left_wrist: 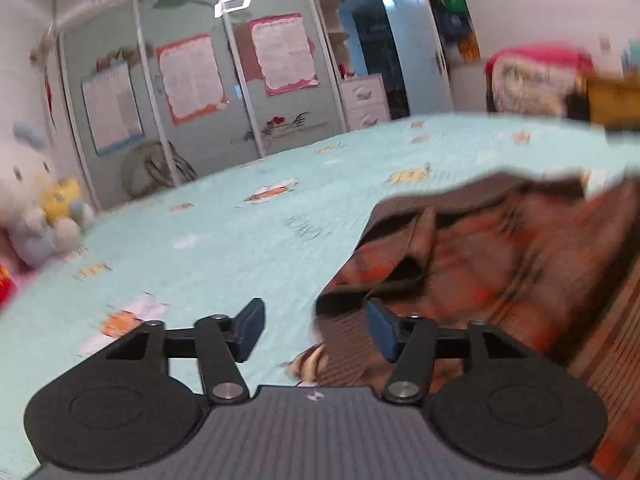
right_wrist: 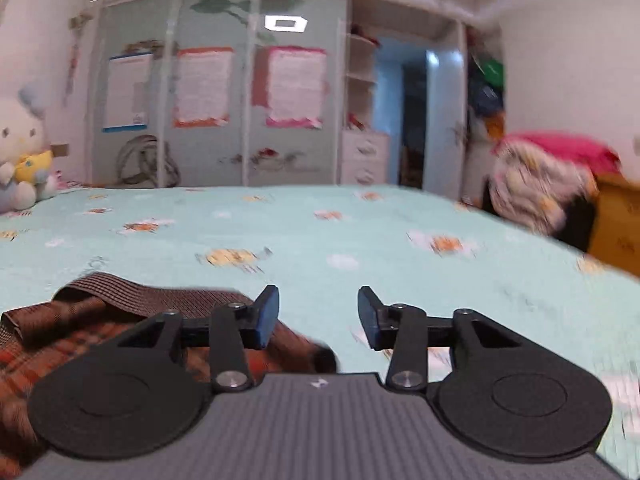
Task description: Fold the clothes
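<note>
Pale turquoise bedding with little orange prints covers the bed (right_wrist: pixel 320 232), and a mirrored wardrobe (right_wrist: pixel 216 92) hung with posters fills the far wall, a plush toy (right_wrist: pixel 22 152) sitting at the bed's left edge. On the near part of the bed lies the garment (left_wrist: pixel 480 256), a brown and orange plaid piece with a ribbed brown band, rumpled and partly doubled over itself.

The left claw (left_wrist: pixel 316 330) stands well apart at the garment's left edge, nothing between its pads; cloth lies just under its right finger. The right claw (right_wrist: pixel 318 316) is about half open and empty too, over bare bedding, with the plaid cloth (right_wrist: pixel 80 336) beside and under its left finger.

Both views are smeared, so exactly where the hems run is hard to say, but the garment looks to need another fold. To do it well, I'd have each claw take a clear corner of one edge, pinching every layer, lift together, and lay it flat and square.
</note>
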The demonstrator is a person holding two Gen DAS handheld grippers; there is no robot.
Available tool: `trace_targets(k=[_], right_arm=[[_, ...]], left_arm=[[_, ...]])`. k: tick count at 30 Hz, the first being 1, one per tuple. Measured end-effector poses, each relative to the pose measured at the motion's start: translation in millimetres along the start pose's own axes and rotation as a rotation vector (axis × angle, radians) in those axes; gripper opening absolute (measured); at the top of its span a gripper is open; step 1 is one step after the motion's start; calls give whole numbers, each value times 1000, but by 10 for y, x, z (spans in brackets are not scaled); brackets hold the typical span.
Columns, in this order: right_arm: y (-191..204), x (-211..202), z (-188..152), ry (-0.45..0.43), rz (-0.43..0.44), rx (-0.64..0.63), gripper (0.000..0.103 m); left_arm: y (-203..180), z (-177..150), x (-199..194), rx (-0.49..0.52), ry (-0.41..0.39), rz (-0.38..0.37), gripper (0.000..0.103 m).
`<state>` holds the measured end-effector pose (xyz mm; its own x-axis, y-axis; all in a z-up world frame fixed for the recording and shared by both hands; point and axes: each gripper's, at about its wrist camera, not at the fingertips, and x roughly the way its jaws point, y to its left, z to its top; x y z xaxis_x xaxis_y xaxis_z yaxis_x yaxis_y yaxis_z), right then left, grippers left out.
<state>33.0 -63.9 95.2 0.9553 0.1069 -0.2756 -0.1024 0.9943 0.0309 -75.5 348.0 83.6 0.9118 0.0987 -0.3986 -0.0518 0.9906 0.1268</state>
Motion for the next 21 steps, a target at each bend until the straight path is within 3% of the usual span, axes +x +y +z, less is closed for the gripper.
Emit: trace_targets(k=[1, 3, 6, 11, 15, 18, 20, 21], right_arm=[[-73, 64, 35, 31, 23, 28, 50], [-202, 242, 144, 104, 88, 77, 64], [-254, 600, 307, 182, 166, 47, 65], [-36, 1225, 424, 305, 286, -127, 65], [338, 1341, 277, 318, 277, -351, 65], [478, 1357, 129, 332, 250, -439, 63], [517, 1404, 61, 360, 227, -467, 62], [519, 1434, 33, 373, 220, -474, 58]], left_arm=[[43, 86, 78, -59, 0, -30, 76], [139, 244, 385, -186, 27, -100, 78], [186, 444, 889, -267, 122, -172, 79], [-173, 631, 1164, -64, 129, -196, 79], [-511, 515, 1202, 95, 146, -217, 79], [-594, 417, 1367, 110, 186, -188, 79], [-577, 380, 1495, 75, 227, -174, 73], [-525, 360, 1555, 38, 258, -193, 55]])
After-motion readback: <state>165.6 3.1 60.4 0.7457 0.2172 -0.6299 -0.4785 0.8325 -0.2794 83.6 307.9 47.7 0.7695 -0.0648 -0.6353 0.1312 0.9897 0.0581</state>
